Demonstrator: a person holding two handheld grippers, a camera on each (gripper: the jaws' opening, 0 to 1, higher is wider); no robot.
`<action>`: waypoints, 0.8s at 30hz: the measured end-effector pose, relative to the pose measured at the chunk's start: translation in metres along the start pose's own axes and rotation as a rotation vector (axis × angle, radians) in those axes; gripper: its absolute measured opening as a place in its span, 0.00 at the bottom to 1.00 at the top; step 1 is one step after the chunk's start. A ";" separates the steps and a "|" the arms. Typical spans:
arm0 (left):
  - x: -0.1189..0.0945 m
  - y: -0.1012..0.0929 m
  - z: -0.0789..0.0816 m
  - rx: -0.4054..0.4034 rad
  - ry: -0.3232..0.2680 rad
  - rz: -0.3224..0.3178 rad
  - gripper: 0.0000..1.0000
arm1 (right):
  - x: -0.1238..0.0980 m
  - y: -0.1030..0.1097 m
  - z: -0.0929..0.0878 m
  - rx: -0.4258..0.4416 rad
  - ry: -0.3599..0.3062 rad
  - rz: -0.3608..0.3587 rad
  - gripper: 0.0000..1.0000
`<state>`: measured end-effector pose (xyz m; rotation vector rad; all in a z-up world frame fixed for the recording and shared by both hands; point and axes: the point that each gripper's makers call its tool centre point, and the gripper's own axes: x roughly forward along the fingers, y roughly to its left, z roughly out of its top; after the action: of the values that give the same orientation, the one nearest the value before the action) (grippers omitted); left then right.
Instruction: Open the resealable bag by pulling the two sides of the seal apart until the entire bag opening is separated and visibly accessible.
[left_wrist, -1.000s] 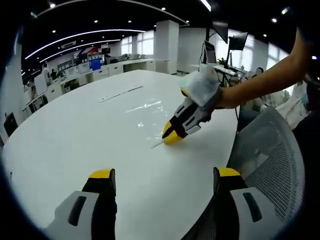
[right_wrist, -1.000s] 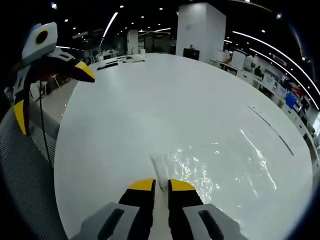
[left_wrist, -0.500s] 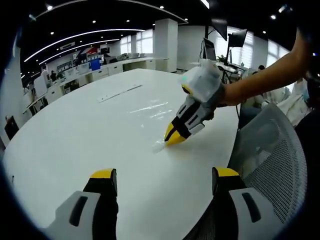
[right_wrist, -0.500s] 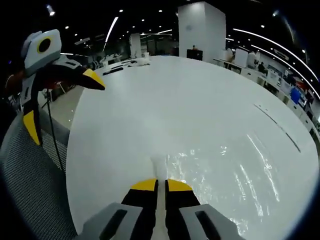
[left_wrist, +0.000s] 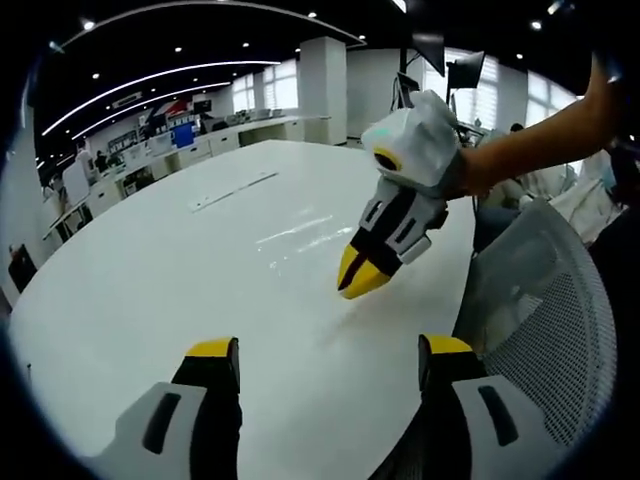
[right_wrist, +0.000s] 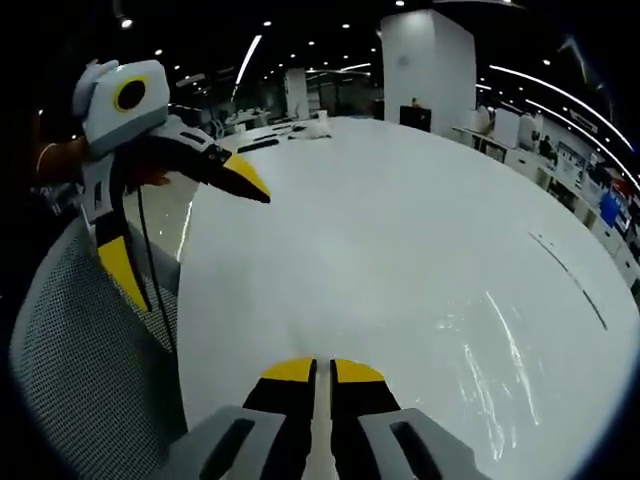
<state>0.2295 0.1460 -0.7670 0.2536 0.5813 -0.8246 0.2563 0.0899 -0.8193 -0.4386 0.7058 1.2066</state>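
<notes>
My left gripper (left_wrist: 325, 365) sits low over the near edge of the white table (left_wrist: 150, 270), jaws spread wide, nothing between them. In the right gripper view I see it again at far left (right_wrist: 185, 235), above the mesh chair back (right_wrist: 80, 350), yellow tips well apart.

Moving right in the left gripper view: the resealable bag (left_wrist: 295, 232) lies flat on the table about mid-surface, clear plastic, mostly visible as glare streaks. Its near edge runs toward the right gripper's tips; I can't tell exactly where the bag's seal ends because the film is almost invisible against the white top.

Right of that, my right gripper (left_wrist: 362, 277) comes down from the upper right, held by a bare forearm (left_wrist: 540, 140), yellow tips pressed together and pointing down at the table just beside the bag's near end. In its own view the right gripper (right_wrist: 313, 371) shows jaws closed nearly flush, a thin pale strip in the slit between them, probably the bag edge, with the bag's shiny wrinkled film (right_wrist: 495, 350) spreading away to the right on the table.

Far right in the left gripper view: grey mesh chair (left_wrist: 545, 320) against the table edge. Office desks (left_wrist: 200, 140) and monitors (left_wrist: 455, 75) sit far behind.
</notes>
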 end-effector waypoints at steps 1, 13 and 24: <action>0.000 0.000 0.000 0.002 0.000 -0.002 0.70 | -0.001 0.002 0.001 -0.008 0.000 0.005 0.01; 0.002 -0.008 -0.002 0.067 0.015 -0.018 0.62 | -0.013 0.028 0.010 -0.019 -0.027 0.035 0.01; 0.011 -0.023 -0.003 0.127 0.028 -0.104 0.57 | -0.021 0.045 0.012 -0.020 -0.030 0.067 0.01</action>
<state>0.2171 0.1253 -0.7753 0.3537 0.5727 -0.9613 0.2128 0.0971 -0.7937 -0.4155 0.6873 1.2819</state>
